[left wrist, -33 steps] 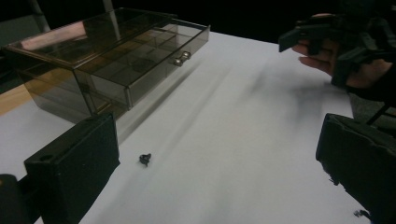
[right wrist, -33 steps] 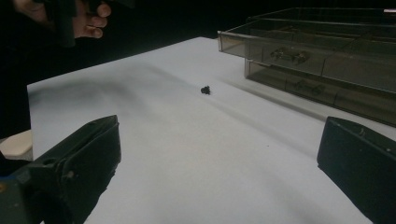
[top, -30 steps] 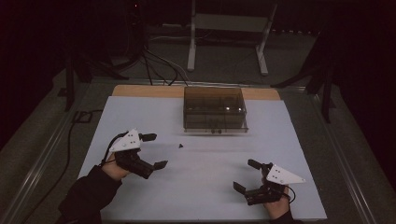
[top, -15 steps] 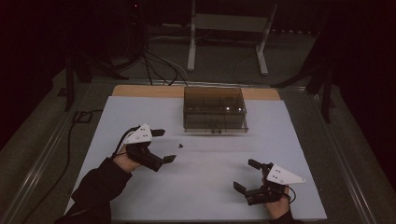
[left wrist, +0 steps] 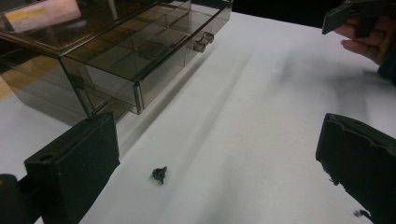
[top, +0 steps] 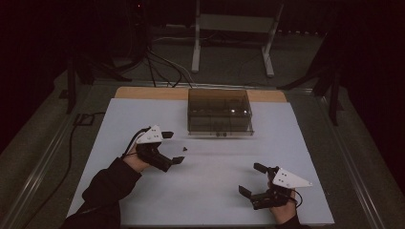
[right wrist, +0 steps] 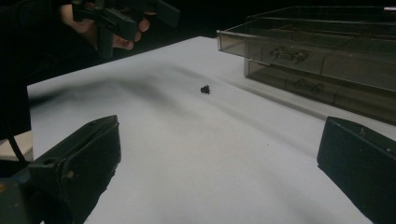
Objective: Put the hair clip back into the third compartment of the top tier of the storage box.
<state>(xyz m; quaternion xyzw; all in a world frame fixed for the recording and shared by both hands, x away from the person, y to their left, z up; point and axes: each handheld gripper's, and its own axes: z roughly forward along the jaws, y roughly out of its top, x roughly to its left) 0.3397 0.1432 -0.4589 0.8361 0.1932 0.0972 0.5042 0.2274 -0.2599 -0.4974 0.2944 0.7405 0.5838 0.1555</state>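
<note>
A tiny black part (top: 185, 148) (left wrist: 159, 174) (right wrist: 205, 89) lies on the white table top (top: 215, 157), in front of a smoky clear plastic drawer box (top: 218, 111) (left wrist: 116, 51) (right wrist: 322, 51). My left gripper (top: 172, 148) (left wrist: 219, 168) hovers open just left of that part, which sits between its jaws in the left gripper view. My right gripper (top: 252, 180) (right wrist: 219, 177) rests open near the table's front right, nothing between its jaws. The box has two shallow drawers with small knobs (left wrist: 203, 41).
The box stands at the table's far middle, drawers facing me. A wooden strip (top: 143, 93) edges the far side. Cables (top: 157, 67) and a metal stand (top: 229, 28) lie on the dark floor beyond. A cable (top: 81, 124) trails off the left edge.
My left gripper has moved forward and to the right, closing on the tiny black part. The right gripper has stayed in place.
</note>
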